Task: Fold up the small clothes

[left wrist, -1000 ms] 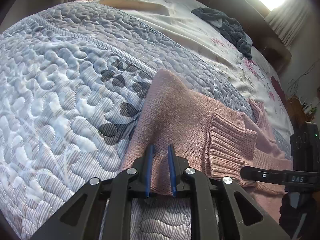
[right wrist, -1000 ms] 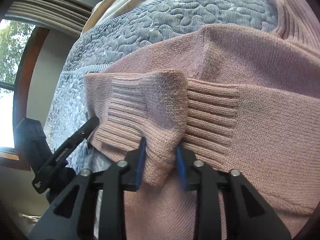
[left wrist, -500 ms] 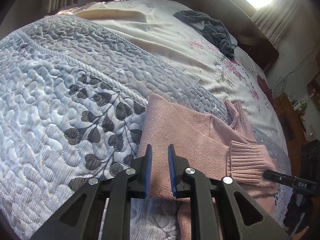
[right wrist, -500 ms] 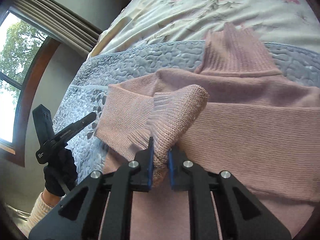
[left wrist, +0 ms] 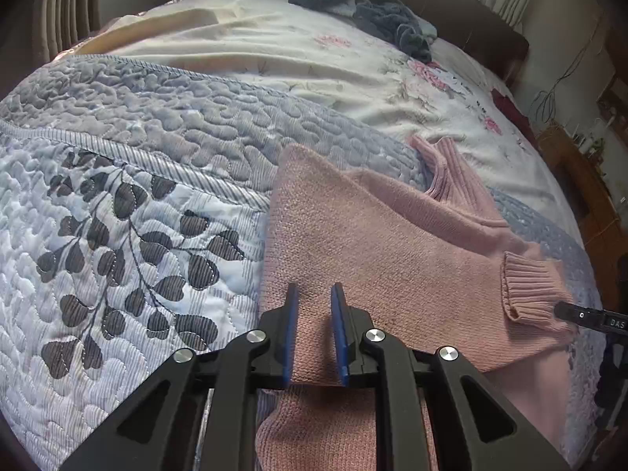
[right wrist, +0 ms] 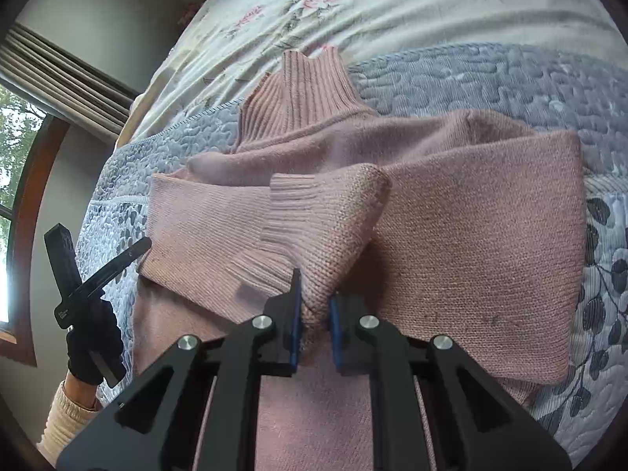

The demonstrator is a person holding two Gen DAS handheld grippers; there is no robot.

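On the left of the bed lies a quilted blue-grey bedspread (left wrist: pixel 137 180) with a dark leaf print, and beyond it a pale floral sheet (left wrist: pixel 298 59) carrying a heap of dark blue clothing (left wrist: pixel 376 11) near the far edge. The pink knitted sweater (left wrist: pixel 376 243) lies flat on the bedspread, its ribbed turtleneck collar (right wrist: pixel 302 90) pointing toward the floral sheet and both sleeves folded across the body. The knit is plain on the body and ribbed at the cuffs.

The left gripper (left wrist: pixel 315 337) hangs over the near left part of the sweater with its blue-padded jaws apart and nothing pinched between them; whether the pads touch the knit below cannot be told. In the right wrist view the same gripper appears at the far left, held by a black-gloved hand (right wrist: pixel 94 345) with a cream sleeve (right wrist: pixel 66 420) at the wrist.

Farther right, a ribbed cuff (left wrist: pixel 530 290) rests on the sweater's chest. The right gripper (right wrist: pixel 314 314) is clamped on a raised fold of that sleeve just behind the cuff, lifting the fabric into a peak above the other folded sleeve (right wrist: pixel 490 243), which lies flat to the right.
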